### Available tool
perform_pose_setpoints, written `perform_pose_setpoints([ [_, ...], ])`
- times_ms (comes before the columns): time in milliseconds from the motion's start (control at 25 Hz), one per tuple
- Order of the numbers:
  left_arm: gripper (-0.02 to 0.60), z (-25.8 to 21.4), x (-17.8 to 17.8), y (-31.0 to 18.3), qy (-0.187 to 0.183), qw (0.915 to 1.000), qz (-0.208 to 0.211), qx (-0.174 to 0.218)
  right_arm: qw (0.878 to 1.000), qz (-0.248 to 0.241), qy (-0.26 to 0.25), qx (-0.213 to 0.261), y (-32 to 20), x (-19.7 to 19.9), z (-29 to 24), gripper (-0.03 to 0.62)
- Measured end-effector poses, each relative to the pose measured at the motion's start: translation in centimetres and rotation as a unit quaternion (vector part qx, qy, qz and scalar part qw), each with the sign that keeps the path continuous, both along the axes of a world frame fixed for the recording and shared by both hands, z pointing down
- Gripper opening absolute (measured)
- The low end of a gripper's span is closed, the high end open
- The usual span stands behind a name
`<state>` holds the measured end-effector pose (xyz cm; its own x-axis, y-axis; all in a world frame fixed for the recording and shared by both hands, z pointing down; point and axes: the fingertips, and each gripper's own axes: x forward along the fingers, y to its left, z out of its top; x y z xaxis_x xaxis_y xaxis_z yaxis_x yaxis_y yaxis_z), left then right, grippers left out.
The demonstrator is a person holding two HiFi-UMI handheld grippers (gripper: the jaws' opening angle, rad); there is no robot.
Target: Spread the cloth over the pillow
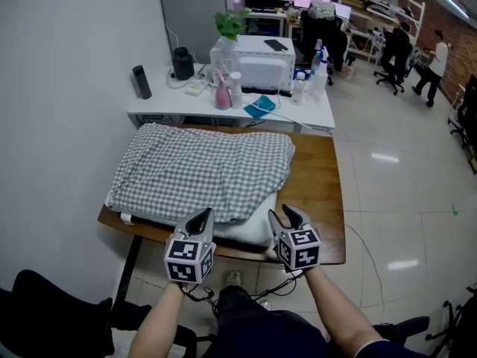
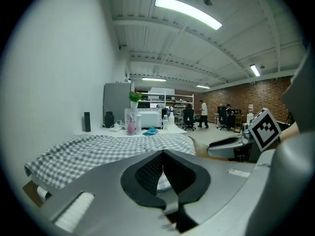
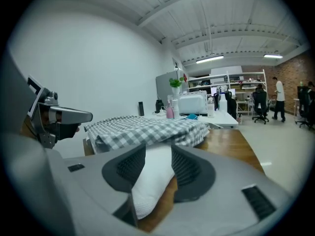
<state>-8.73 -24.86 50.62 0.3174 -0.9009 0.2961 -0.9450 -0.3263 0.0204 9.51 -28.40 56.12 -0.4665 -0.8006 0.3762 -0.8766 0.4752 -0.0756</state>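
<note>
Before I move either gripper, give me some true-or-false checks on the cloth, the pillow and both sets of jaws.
1. The checked cloth covers the whole pillow. False: the pillow's white near edge shows below the cloth's hem.
2. The left gripper has its jaws shut. True.
3. The right gripper has its jaws closed together. False: they stand apart, with the pillow's white corner between them.
4. The pillow lies on the wooden table. True.
5. The microwave stands on the wooden table. False: it stands on the white table behind it.
</note>
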Motion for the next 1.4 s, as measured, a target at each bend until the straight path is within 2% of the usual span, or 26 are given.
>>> perform_pose_setpoints([
  [160, 0.011, 0.6, 1.8, 0.0, 0.005, 0.9999, 0.011, -0.007, 0.999, -0.029, 0.000, -0.017, 1.6, -2.1, 1.4, 0.181],
  [320, 0.011, 1.1, 1.8, 0.2, 0.005, 0.9998, 0.010, -0.014, 0.999, -0.046, -0.004, -0.023, 2.7, -3.6, 2.2, 0.181],
  [680, 0.011, 2.1, 2.7, 0.9, -0.006, 0.9993, 0.026, -0.026, 1.000, -0.009, -0.009, -0.010, 1.0, -1.7, 1.2, 0.181],
  [920, 0.011, 2.5, 4.8, 0.7, -0.043, 0.9979, 0.046, -0.017, 1.000, 0.010, -0.007, -0.012, 1.1, 0.1, 1.4, 0.181],
  [960, 0.029, 2.5, 5.4, 0.7, -0.050, 0.9970, 0.056, -0.015, 1.000, 0.012, -0.007, -0.012, 1.2, 0.3, 1.5, 0.181],
  [1040, 0.177, 2.7, 6.8, 0.7, -0.067, 0.9941, 0.084, -0.012, 1.000, 0.016, -0.007, -0.013, 1.3, 0.6, 1.5, 0.181],
  [1080, 0.226, 2.9, 7.3, 0.5, -0.077, 0.9925, 0.094, -0.011, 1.000, 0.018, -0.007, -0.014, 1.3, 0.7, 1.5, 0.181],
  [1200, 0.270, 3.5, 8.2, -0.4, -0.109, 0.9885, 0.104, -0.010, 1.000, 0.021, -0.007, -0.011, 1.2, 0.9, 1.3, 0.181],
  [1280, 0.268, 4.1, 8.2, -1.3, -0.132, 0.9861, 0.100, -0.013, 1.000, 0.024, -0.007, -0.010, 1.2, 1.1, 1.2, 0.181],
  [1320, 0.246, 4.4, 8.0, -1.8, -0.144, 0.9848, 0.095, -0.013, 1.000, 0.028, -0.007, -0.009, 1.2, 1.3, 1.1, 0.180],
  [1360, 0.191, 4.7, 7.8, -2.2, -0.156, 0.9839, 0.088, -0.011, 0.999, 0.032, -0.007, -0.008, 1.1, 1.5, 1.0, 0.179],
  [1400, 0.089, 4.7, 7.4, -2.6, -0.162, 0.9834, 0.081, -0.009, 0.999, 0.038, -0.007, -0.008, 1.1, 1.8, 1.0, 0.180],
])
